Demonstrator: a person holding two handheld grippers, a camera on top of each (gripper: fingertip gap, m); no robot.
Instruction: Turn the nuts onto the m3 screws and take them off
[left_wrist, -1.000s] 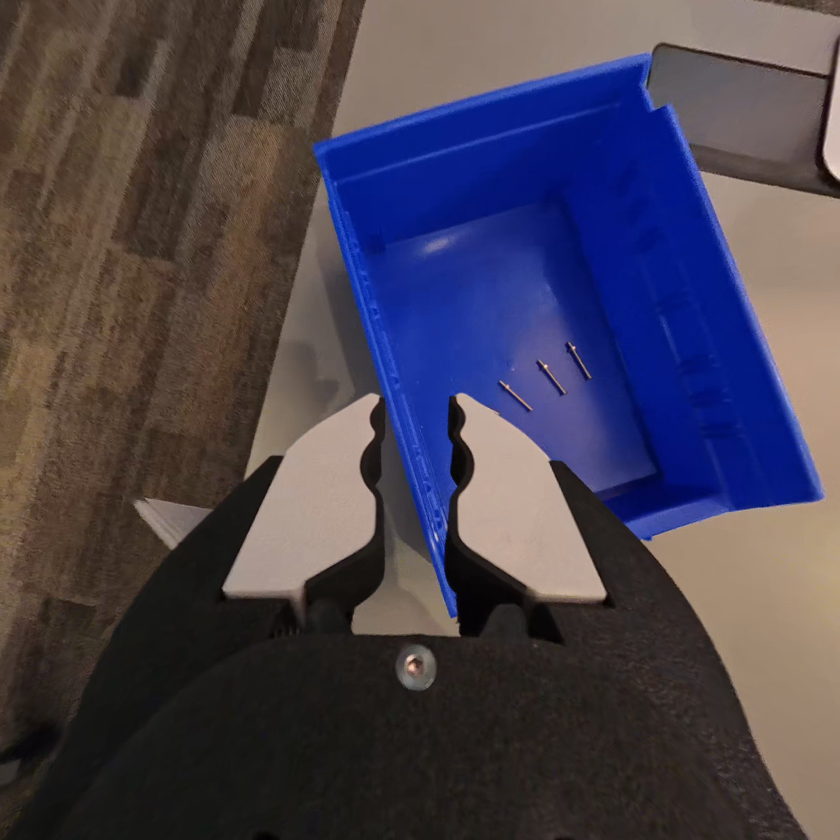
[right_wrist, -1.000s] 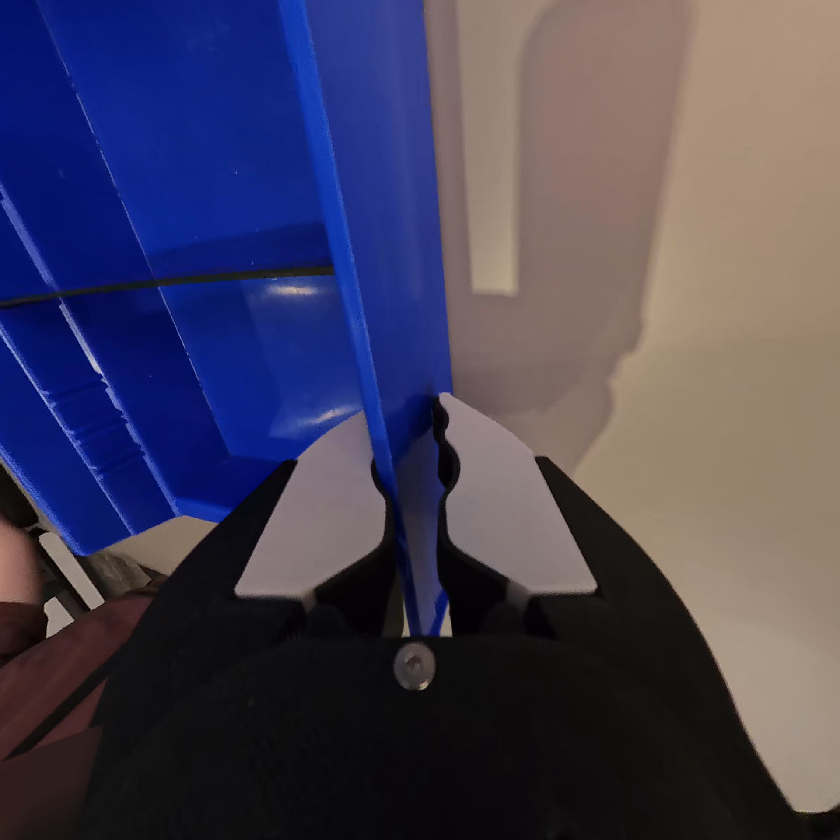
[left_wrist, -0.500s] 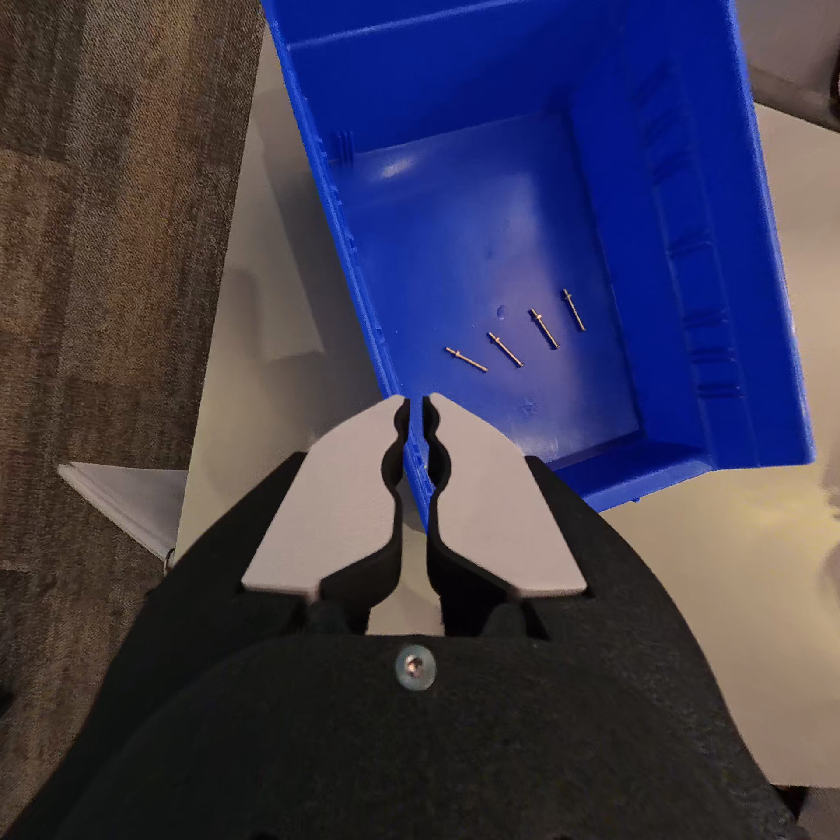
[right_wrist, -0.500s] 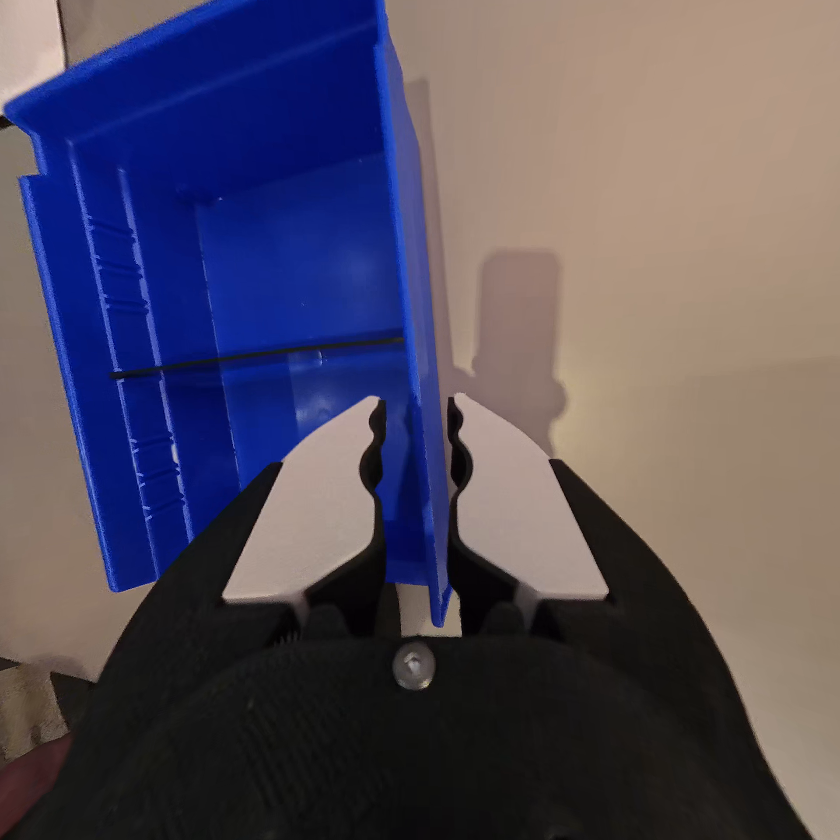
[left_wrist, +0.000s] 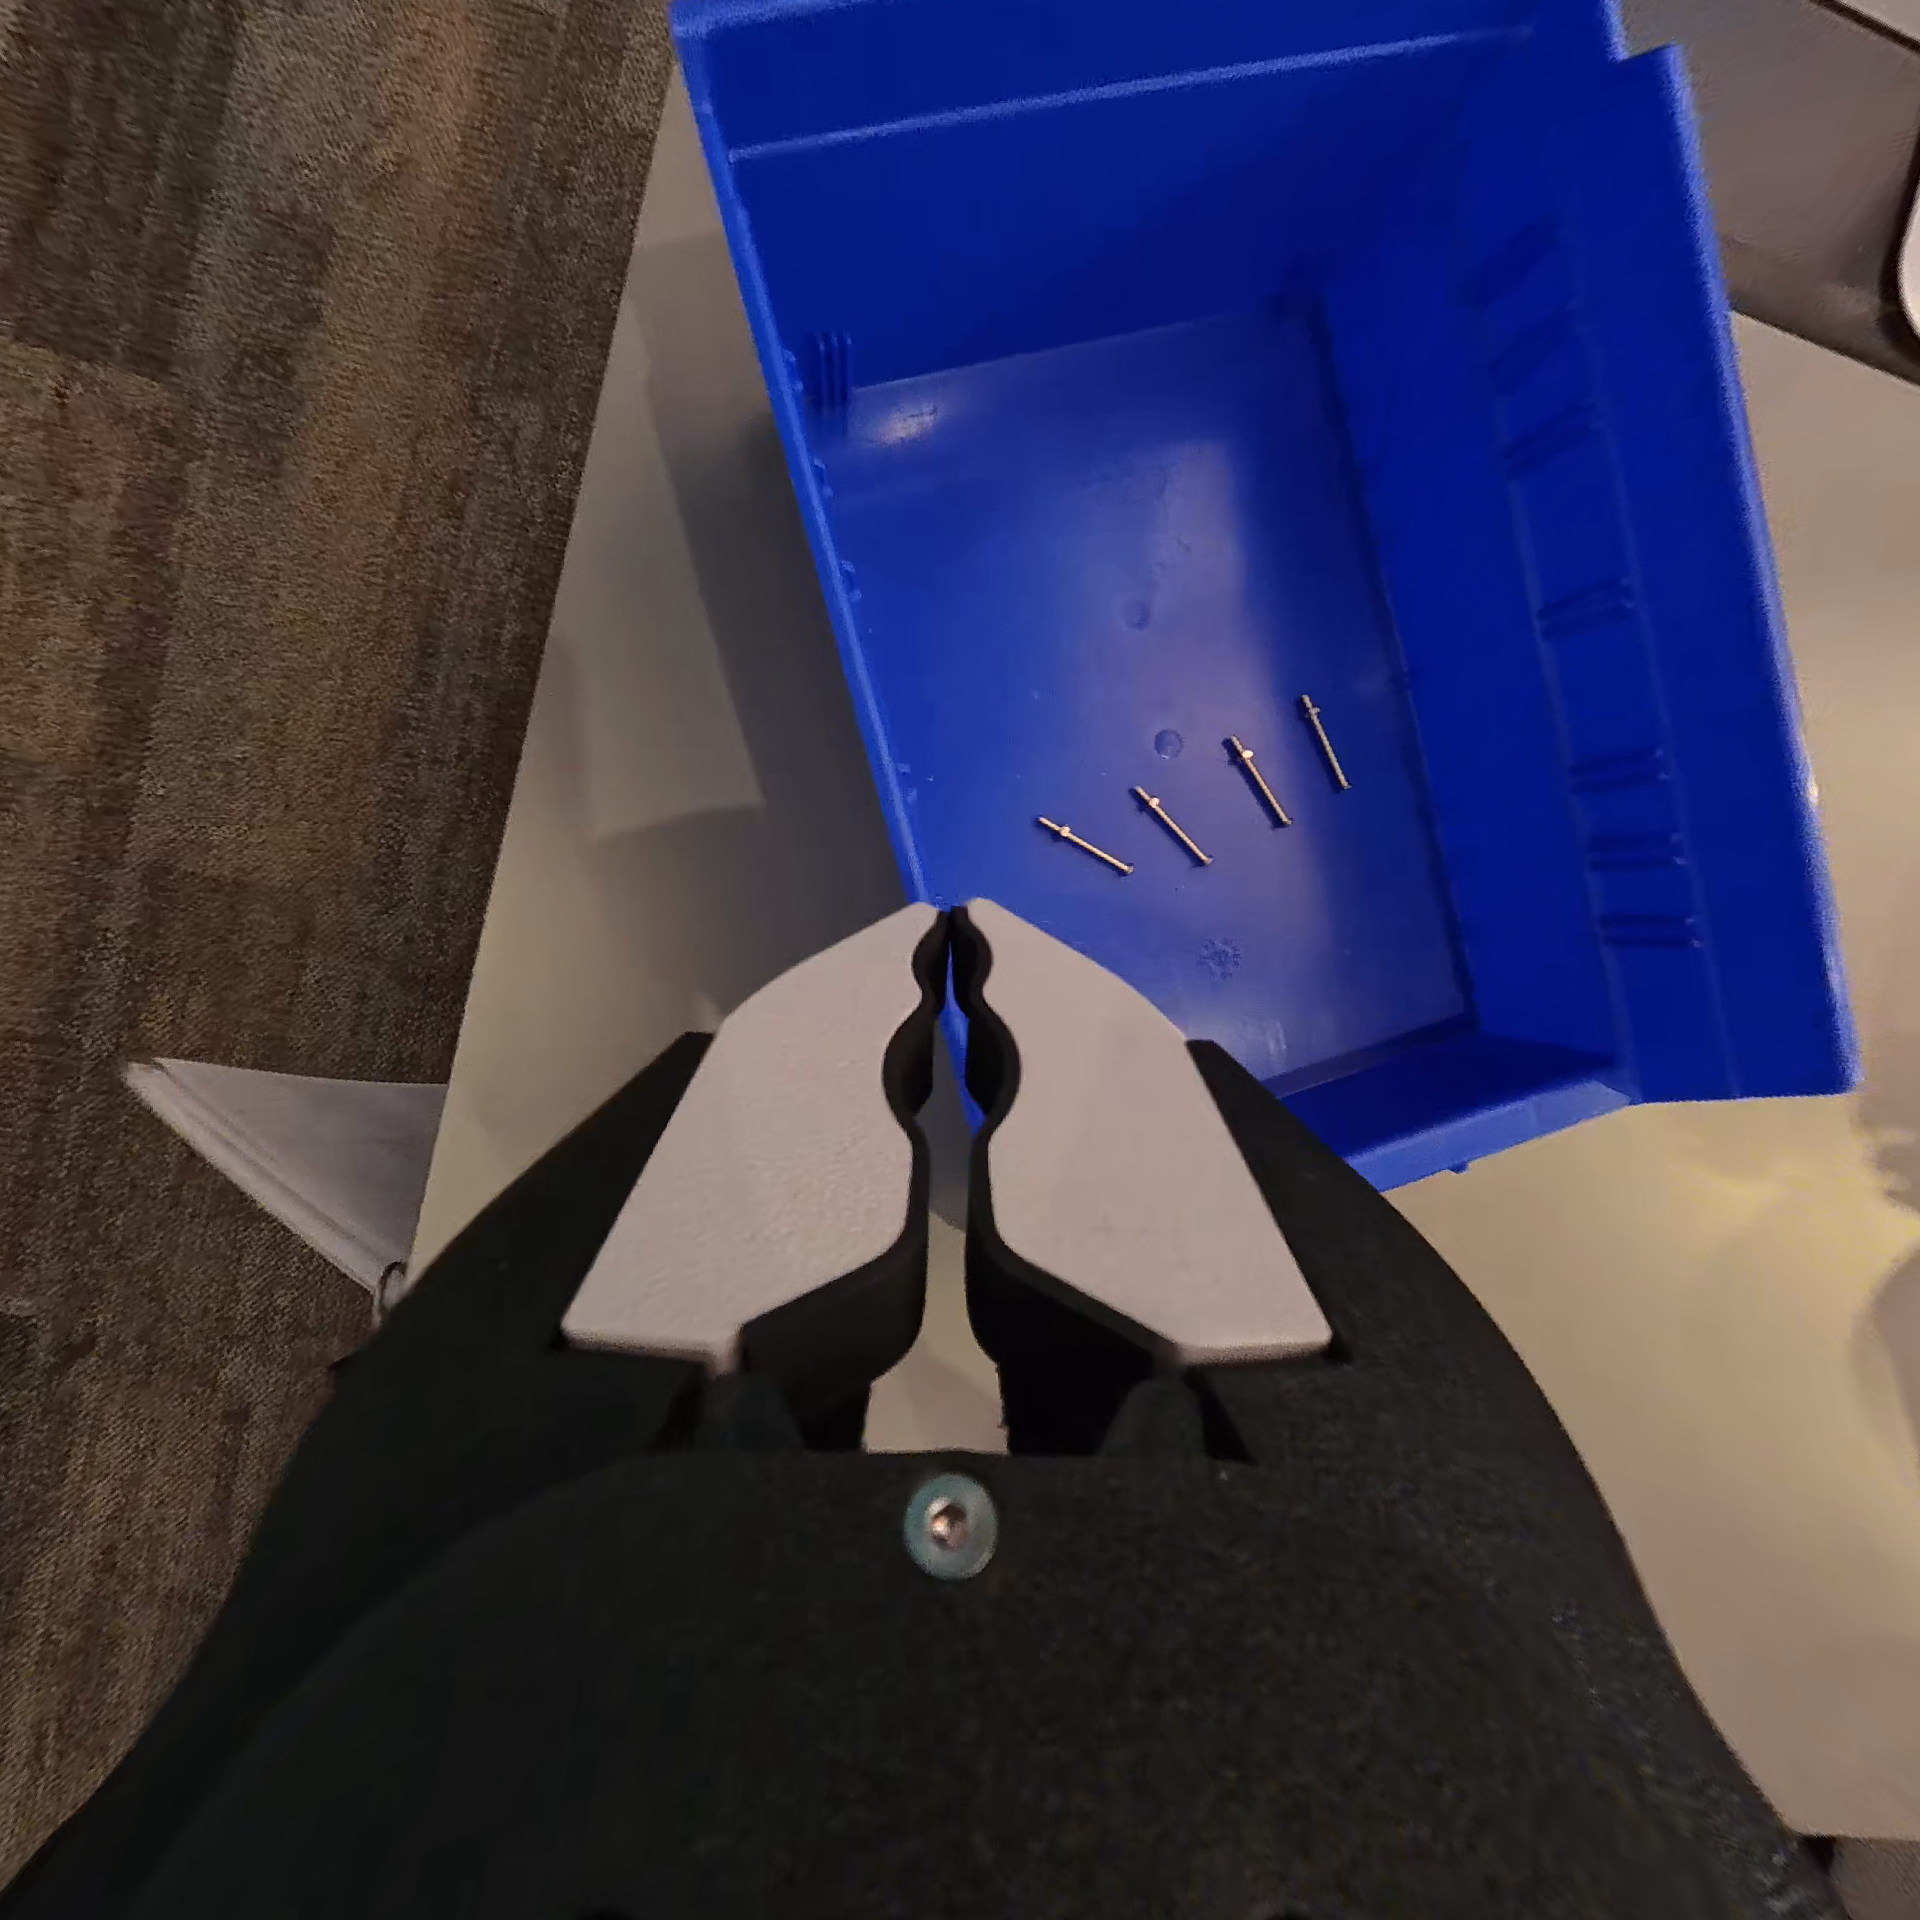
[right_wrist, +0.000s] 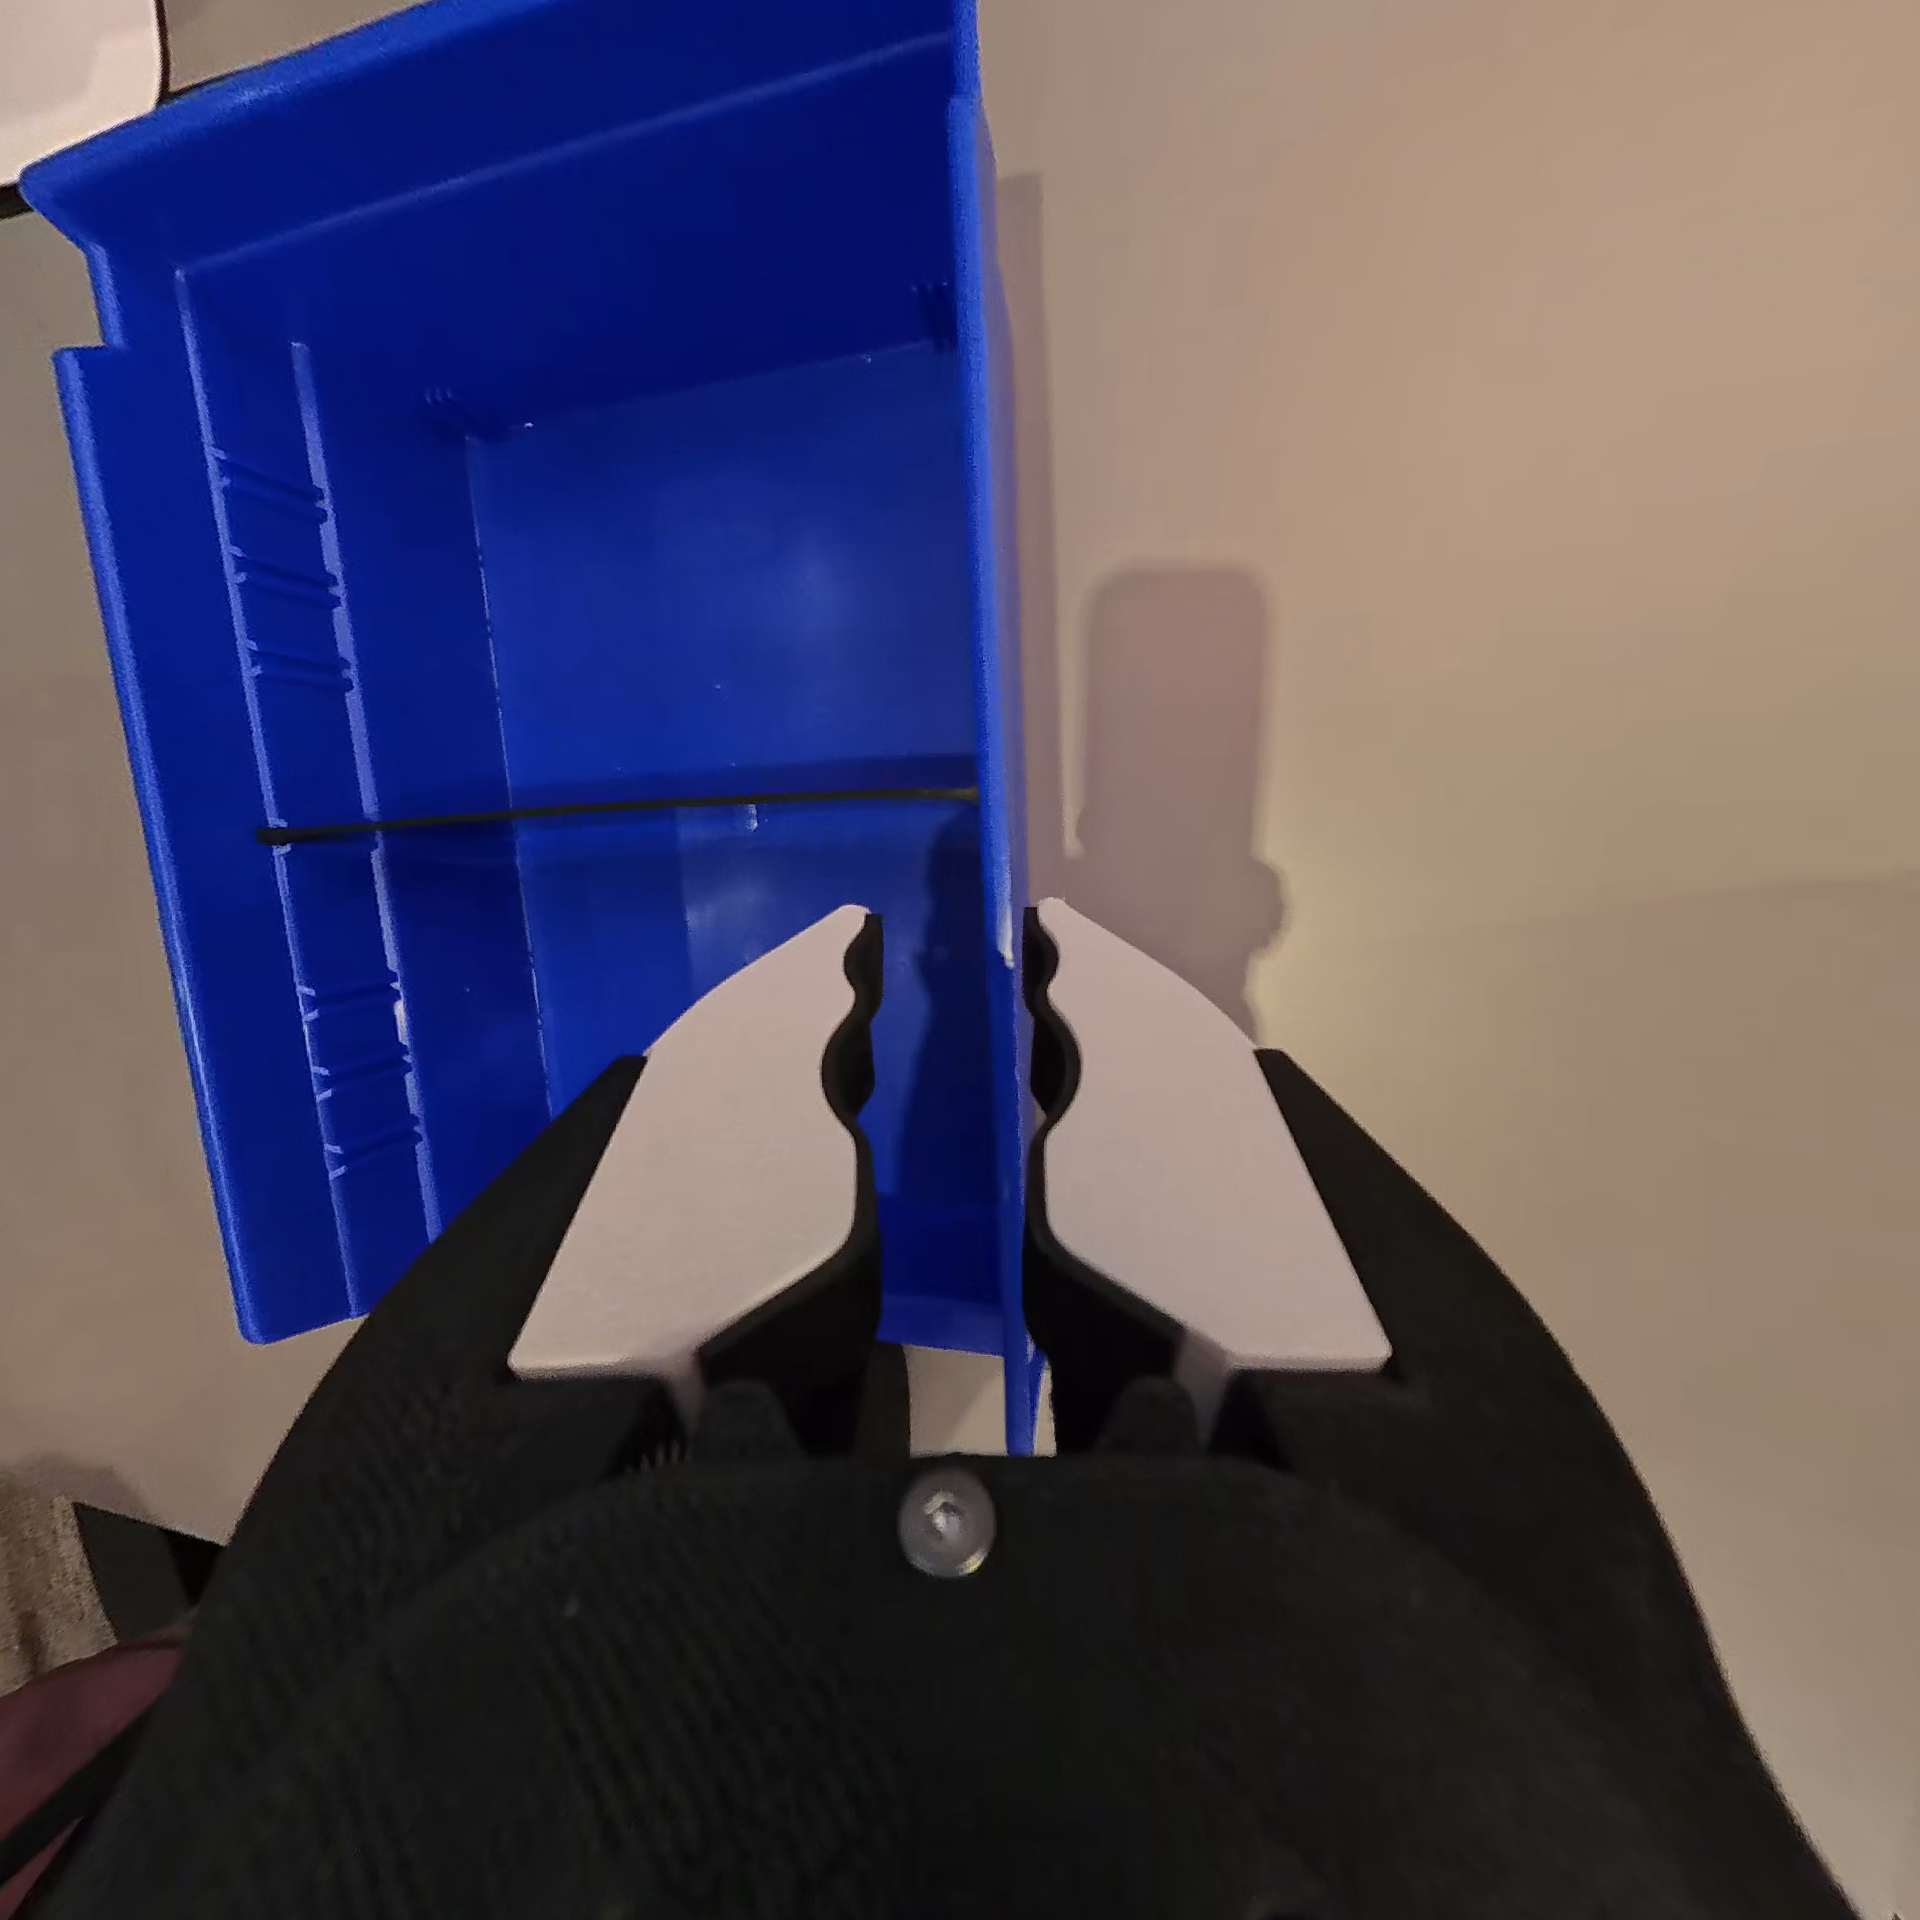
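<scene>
While brown carpet (left_wrist: 260, 520) borders it, a pale table (right_wrist: 1507, 520) carries blue bins (left_wrist: 1195, 520).

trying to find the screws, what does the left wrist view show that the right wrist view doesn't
Only the left wrist view shows four screws in a row on the floor of a blue bin, the carpet, and the left gripper shut on that bin's wall. Only the right wrist view shows a blue bin with a black divider, no screws visible, and the right gripper open astride its wall. Both show a pale tabletop.
</scene>
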